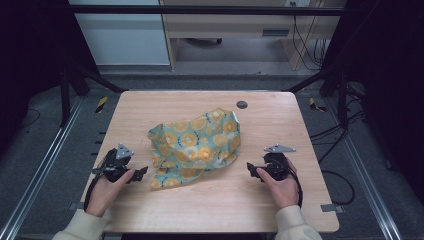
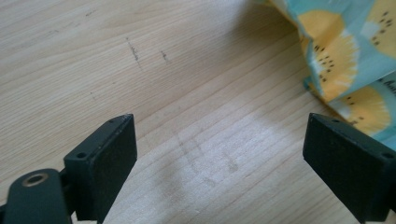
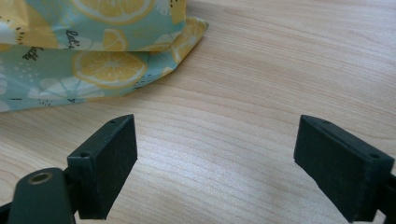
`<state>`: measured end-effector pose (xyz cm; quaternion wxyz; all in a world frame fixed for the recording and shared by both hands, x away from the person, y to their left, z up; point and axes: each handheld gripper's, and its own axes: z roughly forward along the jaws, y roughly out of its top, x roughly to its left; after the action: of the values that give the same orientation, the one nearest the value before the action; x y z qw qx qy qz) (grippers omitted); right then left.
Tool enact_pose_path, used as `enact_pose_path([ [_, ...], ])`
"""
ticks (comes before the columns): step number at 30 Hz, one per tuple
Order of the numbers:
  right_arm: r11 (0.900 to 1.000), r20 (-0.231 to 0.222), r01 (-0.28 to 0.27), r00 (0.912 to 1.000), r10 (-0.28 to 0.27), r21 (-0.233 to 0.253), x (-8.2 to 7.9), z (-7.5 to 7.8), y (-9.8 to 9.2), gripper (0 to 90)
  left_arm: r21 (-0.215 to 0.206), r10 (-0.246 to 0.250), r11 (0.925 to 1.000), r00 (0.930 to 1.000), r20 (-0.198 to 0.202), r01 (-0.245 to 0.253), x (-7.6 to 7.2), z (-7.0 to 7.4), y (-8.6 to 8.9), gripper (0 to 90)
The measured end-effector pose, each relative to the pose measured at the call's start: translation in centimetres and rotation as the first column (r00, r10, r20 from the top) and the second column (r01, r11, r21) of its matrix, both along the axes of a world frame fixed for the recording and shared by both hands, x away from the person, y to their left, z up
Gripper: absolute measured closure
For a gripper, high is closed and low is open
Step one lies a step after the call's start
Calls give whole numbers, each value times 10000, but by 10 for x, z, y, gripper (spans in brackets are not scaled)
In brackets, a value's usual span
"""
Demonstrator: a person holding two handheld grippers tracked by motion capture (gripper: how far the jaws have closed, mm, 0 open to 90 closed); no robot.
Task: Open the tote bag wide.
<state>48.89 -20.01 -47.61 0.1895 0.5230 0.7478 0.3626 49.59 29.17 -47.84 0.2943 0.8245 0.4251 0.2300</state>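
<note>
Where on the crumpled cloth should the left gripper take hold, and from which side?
Probably the near-left corner of the cloth. It lies flat and thin on the table, closest to the left gripper, whose jaws stand open. Come in low from the left along the tabletop, so one jaw slips under the edge. The bunched middle offers no clean edge.

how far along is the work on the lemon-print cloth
Hardly begun, it seems. Done: nothing shows as finished; the lemon-print cloth lies crumpled mid-table. In hand: the left tool and right tool sit on either side of it, jaws wide open, holding nothing; the left is nearly at the cloth's edge. Left: gripping the cloth and handling it, likely spreading or folding.
</note>
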Motion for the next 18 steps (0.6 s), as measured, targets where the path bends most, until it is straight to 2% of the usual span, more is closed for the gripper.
enact_pose_path([
  [7, 9999, 83, -121, 9999, 121, 6, 0, 2, 1, 144, 8, 171, 9999, 9997, 151, -171, 0, 2, 2, 96],
  [11, 9996, 191, -170, 9997, 174, -210, -2, 4, 4, 161, 29, 292, 9996, 9993, 231, -293, 1, 2, 4, 97],
  [17, 9983, 570, -443, 9973, 464, -367, -6, 17, 9, 226, 104, 362, 9993, 9991, 223, -364, 0, 2, 5, 98],
  [18, 9976, 694, -596, 9957, 620, -355, -7, 24, 13, 236, 74, 395, 9992, 9989, 252, -397, 0, 2, 5, 97],
])
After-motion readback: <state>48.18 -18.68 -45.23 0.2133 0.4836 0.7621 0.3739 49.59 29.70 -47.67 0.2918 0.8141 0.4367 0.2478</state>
